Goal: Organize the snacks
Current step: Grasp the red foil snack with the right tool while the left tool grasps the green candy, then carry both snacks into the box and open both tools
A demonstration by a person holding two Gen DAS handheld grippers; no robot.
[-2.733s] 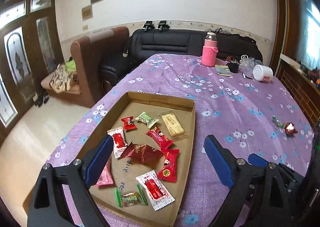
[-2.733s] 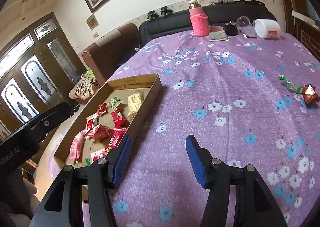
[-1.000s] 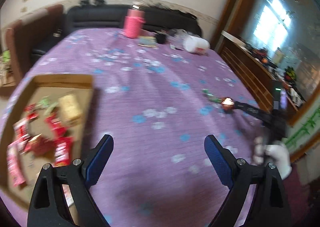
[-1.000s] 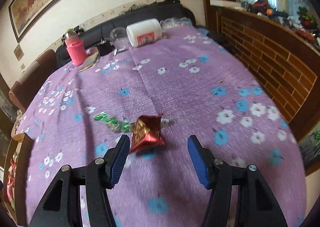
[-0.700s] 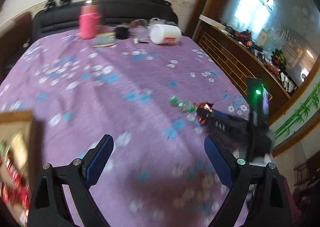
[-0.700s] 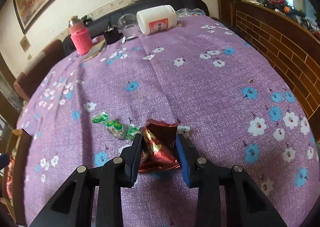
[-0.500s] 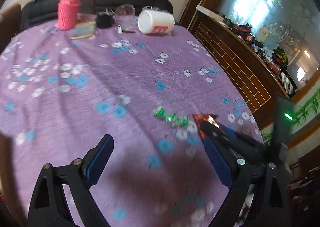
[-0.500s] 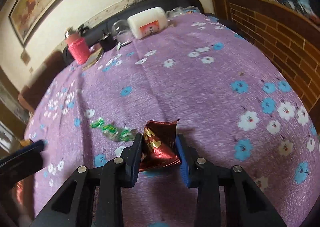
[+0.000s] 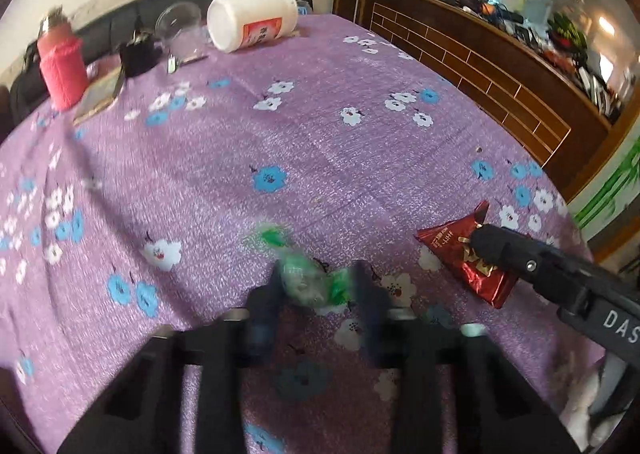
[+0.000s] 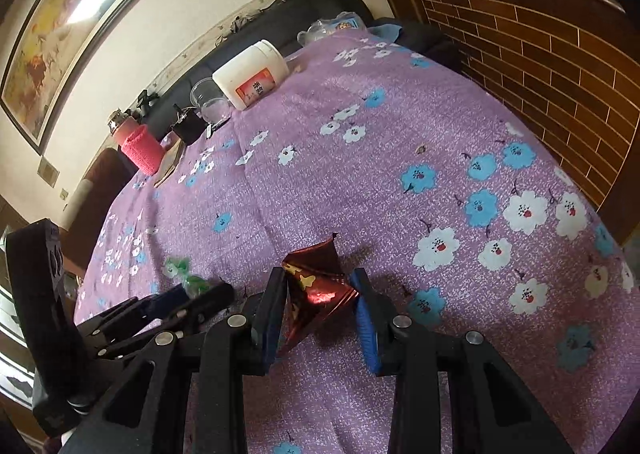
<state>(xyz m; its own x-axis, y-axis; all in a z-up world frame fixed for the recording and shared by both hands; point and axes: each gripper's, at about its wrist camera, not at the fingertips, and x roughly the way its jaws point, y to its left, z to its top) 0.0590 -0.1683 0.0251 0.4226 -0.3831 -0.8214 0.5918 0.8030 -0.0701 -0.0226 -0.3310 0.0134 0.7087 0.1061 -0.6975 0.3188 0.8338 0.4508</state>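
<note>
Left tongs [image 9: 316,286] just closed on green candy [image 9: 308,282]; right tongs [image 10: 320,294], at 3 o'clock near the bench [image 9: 320,133] edge, grip red packet [image 10: 316,286].

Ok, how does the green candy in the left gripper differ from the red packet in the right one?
The green candy is a small, rounded twist-wrapped sweet; the red packet is a bigger, flat foil pouch with gold print. The candy looks blurred in the left wrist view, the packet sharp. The left gripper has just closed on the candy; the right gripper is clamped on the packet. Both are low over the purple tablecloth.
</note>
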